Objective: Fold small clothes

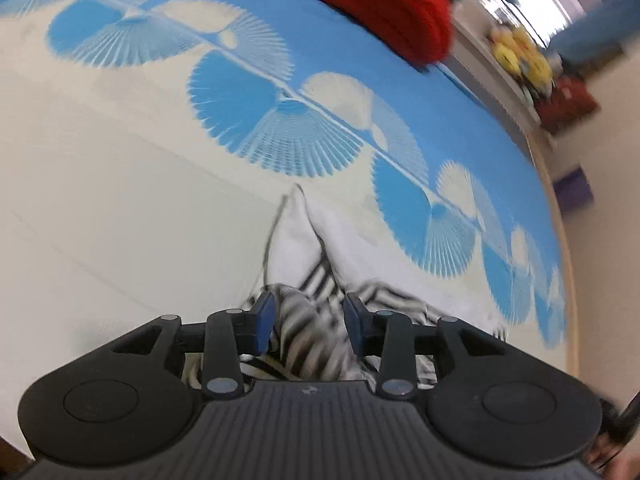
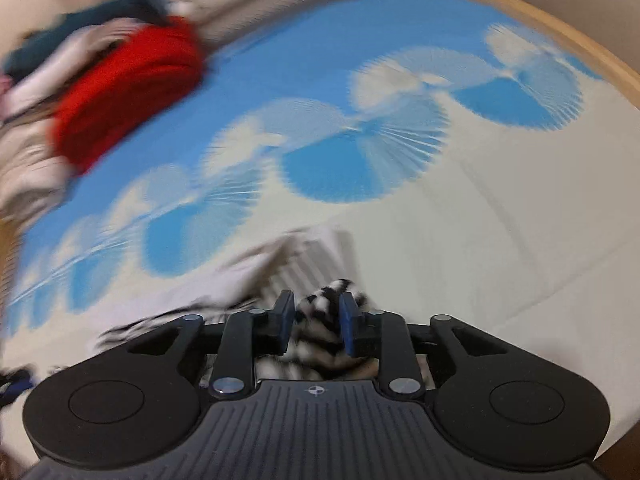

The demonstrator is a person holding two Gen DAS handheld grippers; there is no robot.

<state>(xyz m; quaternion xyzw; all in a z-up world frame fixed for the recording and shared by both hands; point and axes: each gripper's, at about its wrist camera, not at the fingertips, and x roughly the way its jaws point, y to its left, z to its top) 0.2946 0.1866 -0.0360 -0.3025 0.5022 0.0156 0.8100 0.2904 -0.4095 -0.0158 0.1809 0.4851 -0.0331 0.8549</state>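
A black-and-white striped garment (image 1: 308,320) sits bunched between the blue pads of the left gripper (image 1: 309,316) at the lower centre of the left wrist view, the jaws narrowed around a thick wad of the cloth and gripping it. A pale, unstriped flap of the same garment rises to a point just above the fingers, toward the middle of the frame, and more striped cloth spreads to the lower right over the bed sheet (image 1: 100,200), cream in the foreground and printed with blue and white fan shapes across the upper half. A red knitted item (image 1: 372,4) lies at the top edge of that view, with a blurred shelf of yellow and red objects (image 1: 524,56) at the upper right. In the right wrist view, the right gripper (image 2: 316,320) at the lower centre pinches another fold of the striped garment (image 2: 320,328), its jaws drawn close on the cloth, while a blurred pale part of the garment trails toward the lower left. The red knitted item (image 2: 128,92) shows at the upper left beside a smeared heap of other clothes (image 2: 28,168), and a wooden bed edge (image 2: 560,28) curves along the upper right.
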